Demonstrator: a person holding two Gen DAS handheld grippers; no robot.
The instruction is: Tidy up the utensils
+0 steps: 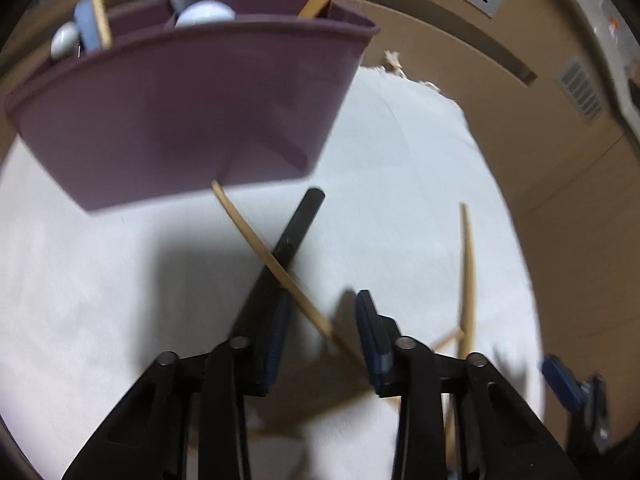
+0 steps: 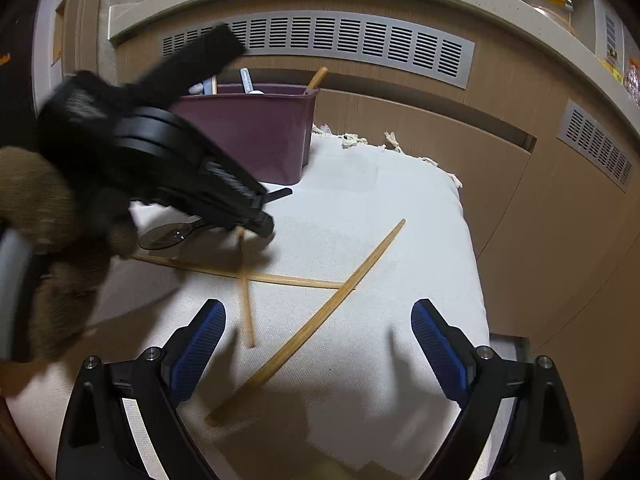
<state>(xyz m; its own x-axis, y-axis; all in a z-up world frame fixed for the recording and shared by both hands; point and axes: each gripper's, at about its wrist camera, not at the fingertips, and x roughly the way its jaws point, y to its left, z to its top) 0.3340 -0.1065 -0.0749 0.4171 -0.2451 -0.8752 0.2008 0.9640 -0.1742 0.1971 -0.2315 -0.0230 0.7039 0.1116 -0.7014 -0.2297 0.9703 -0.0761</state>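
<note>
A purple caddy (image 1: 180, 120) (image 2: 256, 140) holding several utensils stands at the back of a white cloth (image 1: 400, 160) (image 2: 360, 200). A black spoon (image 1: 296, 228) (image 2: 164, 236) lies in front of it, crossed by a thin wooden chopstick (image 1: 256, 236) (image 2: 246, 300). My left gripper (image 1: 324, 320) (image 2: 262, 220) points down over them. The spoon's handle runs along its left pad, the chopstick passes between the jaws, and a gap shows at the right pad. My right gripper (image 2: 320, 344) stands wide open above a thick chopstick (image 2: 312, 320) (image 1: 468, 272). A third chopstick (image 2: 280, 278) lies across.
A brown cabinet front with metal vents (image 2: 320, 44) rises right behind the cloth, whose fringed edge (image 2: 352, 140) ends beside the caddy. A hand in a furry brown sleeve (image 2: 40, 220) holds the left gripper at the left.
</note>
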